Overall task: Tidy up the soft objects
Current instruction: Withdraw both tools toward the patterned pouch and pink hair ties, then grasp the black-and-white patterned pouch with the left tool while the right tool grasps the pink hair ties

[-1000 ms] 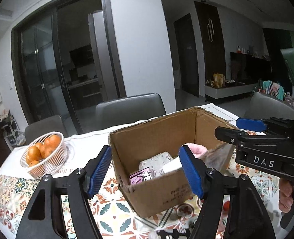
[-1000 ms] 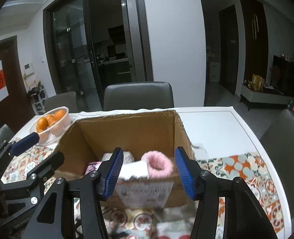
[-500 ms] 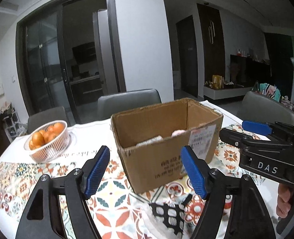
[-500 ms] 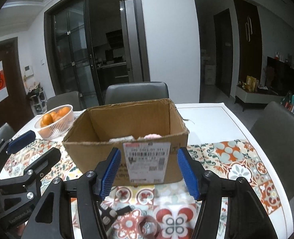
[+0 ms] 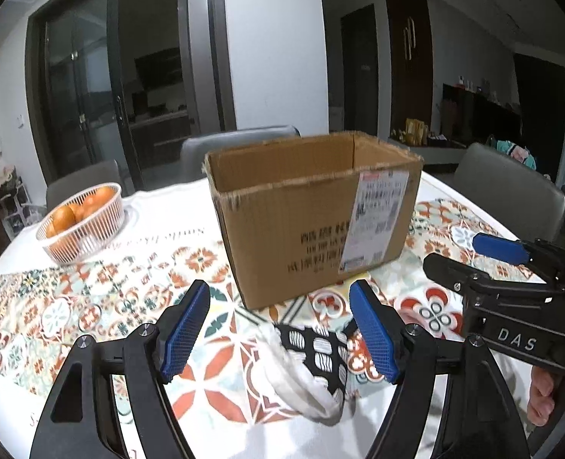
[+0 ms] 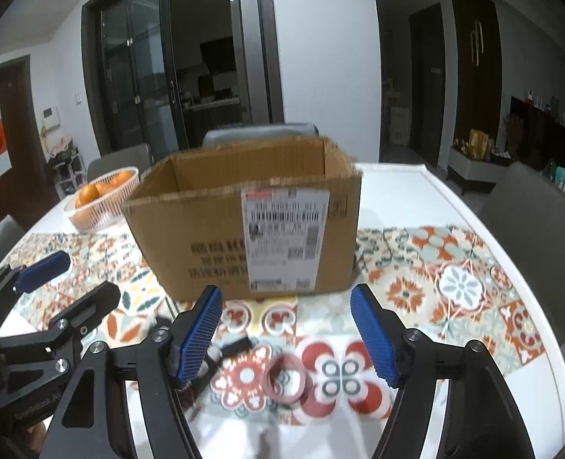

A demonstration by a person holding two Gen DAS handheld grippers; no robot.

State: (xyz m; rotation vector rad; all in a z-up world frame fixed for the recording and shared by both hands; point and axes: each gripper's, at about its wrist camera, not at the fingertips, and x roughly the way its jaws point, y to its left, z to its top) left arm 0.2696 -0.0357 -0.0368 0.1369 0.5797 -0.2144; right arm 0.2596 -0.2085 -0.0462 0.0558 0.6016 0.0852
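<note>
Both jaws are opening with nothing between the pads: the left gripper (image 5: 278, 331) above the black-and-white sock (image 5: 313, 359) at lower centre, the right gripper (image 6: 286, 332) above the red ring (image 6: 286, 378). The limp sock could be pinched with the tablecloth (image 5: 91, 306) if approached too low, short of the cardboard box (image 5: 313, 214).

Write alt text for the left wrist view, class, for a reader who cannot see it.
The left gripper, jaws opening and empty, hangs over a black-and-white patterned sock lying on a tiled tablecloth, before an open cardboard box. The right gripper is at right; a basket of oranges sits at left.
</note>
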